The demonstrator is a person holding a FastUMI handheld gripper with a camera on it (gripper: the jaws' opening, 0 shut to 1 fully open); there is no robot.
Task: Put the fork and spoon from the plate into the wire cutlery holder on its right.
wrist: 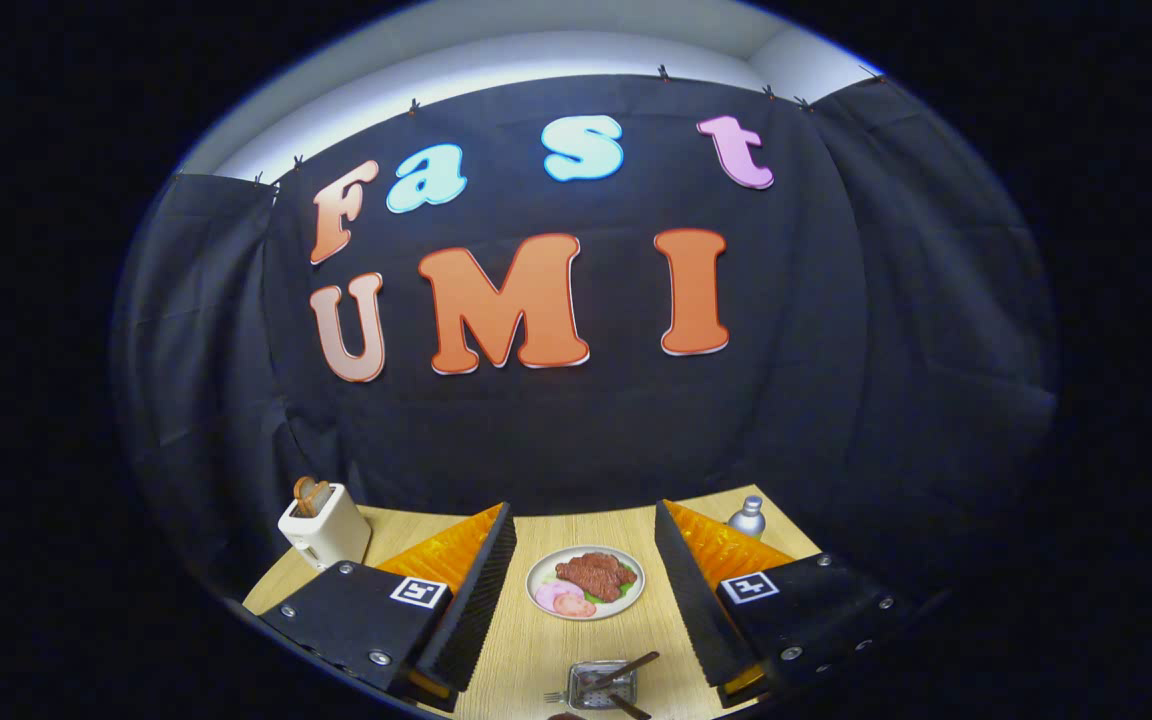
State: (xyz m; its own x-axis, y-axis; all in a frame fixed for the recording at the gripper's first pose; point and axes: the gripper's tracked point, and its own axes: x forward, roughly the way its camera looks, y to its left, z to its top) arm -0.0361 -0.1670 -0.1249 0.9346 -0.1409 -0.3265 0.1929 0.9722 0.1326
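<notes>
My gripper is open and holds nothing, its fingers spread wide above a light wooden table. Between the fingers and a little ahead sits a round white plate with meat and vegetable slices on it. Nearer to me, low between the finger bases, is a small wire cutlery holder. A fork with a dark brown handle lies across the holder, tines poking out to the left. A second brown-handled utensil lies at the holder's near right corner; its head is hidden.
A cream toaster with toast in its slot stands at the table's far left corner. A small silver bottle stands at the far right. The black cloth wall closes off the back of the table.
</notes>
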